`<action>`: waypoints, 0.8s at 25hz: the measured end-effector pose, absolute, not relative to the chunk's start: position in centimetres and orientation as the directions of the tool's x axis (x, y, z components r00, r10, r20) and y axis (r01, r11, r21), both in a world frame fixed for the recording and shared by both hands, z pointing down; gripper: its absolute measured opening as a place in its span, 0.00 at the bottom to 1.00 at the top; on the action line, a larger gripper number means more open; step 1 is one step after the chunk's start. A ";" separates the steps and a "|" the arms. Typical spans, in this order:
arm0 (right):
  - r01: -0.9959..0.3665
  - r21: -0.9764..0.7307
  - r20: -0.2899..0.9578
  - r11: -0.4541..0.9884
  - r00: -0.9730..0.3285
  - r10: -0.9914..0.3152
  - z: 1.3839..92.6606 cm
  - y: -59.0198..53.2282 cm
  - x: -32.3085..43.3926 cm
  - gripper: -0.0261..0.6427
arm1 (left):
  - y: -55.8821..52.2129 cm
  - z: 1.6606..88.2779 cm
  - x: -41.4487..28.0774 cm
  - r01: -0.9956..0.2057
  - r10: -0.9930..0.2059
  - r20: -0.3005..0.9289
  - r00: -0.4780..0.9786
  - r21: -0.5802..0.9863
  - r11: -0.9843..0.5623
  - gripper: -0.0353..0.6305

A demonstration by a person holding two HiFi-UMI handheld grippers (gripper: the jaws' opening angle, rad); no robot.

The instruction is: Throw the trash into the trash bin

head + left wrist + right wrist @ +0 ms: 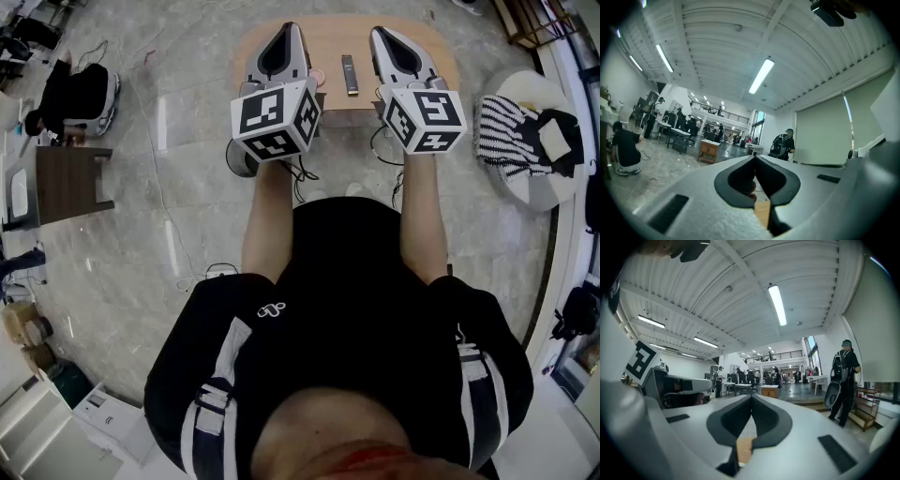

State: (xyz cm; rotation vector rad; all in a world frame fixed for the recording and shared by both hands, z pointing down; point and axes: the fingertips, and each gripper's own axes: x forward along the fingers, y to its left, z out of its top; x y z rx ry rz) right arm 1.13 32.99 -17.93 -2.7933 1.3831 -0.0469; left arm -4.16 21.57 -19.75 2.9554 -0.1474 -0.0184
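Observation:
In the head view, both grippers are held level side by side over a small wooden table [328, 37]. My left gripper [289, 30] has its jaws closed tip to tip with nothing between them, as the left gripper view [754, 157] also shows. My right gripper [379, 34] is likewise shut and empty, its tips meeting in the right gripper view [751, 396]. Between the two on the table lie a dark slim bar-shaped object [350, 74] and a small pinkish item [320, 73]. I cannot pick out a trash bin in any view.
A round white seat [539, 192] with striped and black cloth [506, 136] stands at the right. A dark wooden stool [66, 183] and a black bag [80, 94] sit at the left. Cables [300, 183] lie on the marble floor. People stand in the hall, one with a backpack [843, 376].

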 end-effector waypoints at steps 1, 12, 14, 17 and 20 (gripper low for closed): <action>-0.795 -0.042 0.007 -0.605 0.605 -0.796 -18.0 32.9 1.0 0.06 | 21.4 -19.9 -4.3 -0.092 -0.095 -0.010 0.995 0.190 -0.978 0.06; -0.774 -0.080 -0.017 -0.628 0.631 -0.776 -17.5 31.7 0.2 0.06 | 17.1 -18.4 -6.1 -0.139 -0.142 0.004 0.990 0.243 -0.960 0.06; -0.776 -0.071 -0.008 -0.627 0.629 -0.777 -17.2 31.4 0.0 0.06 | 16.6 -18.3 -6.1 -0.142 -0.145 0.007 0.989 0.248 -0.958 0.06; -0.768 -0.070 -0.008 -0.636 0.638 -0.770 -17.4 31.6 0.3 0.06 | 16.4 -18.3 -5.9 -0.136 -0.139 0.006 0.990 0.249 -0.959 0.06; -0.759 -0.071 -0.010 -0.648 0.650 -0.760 -17.4 32.3 1.1 0.06 | 16.8 -18.0 -5.1 -0.128 -0.130 0.009 0.991 0.252 -0.959 0.06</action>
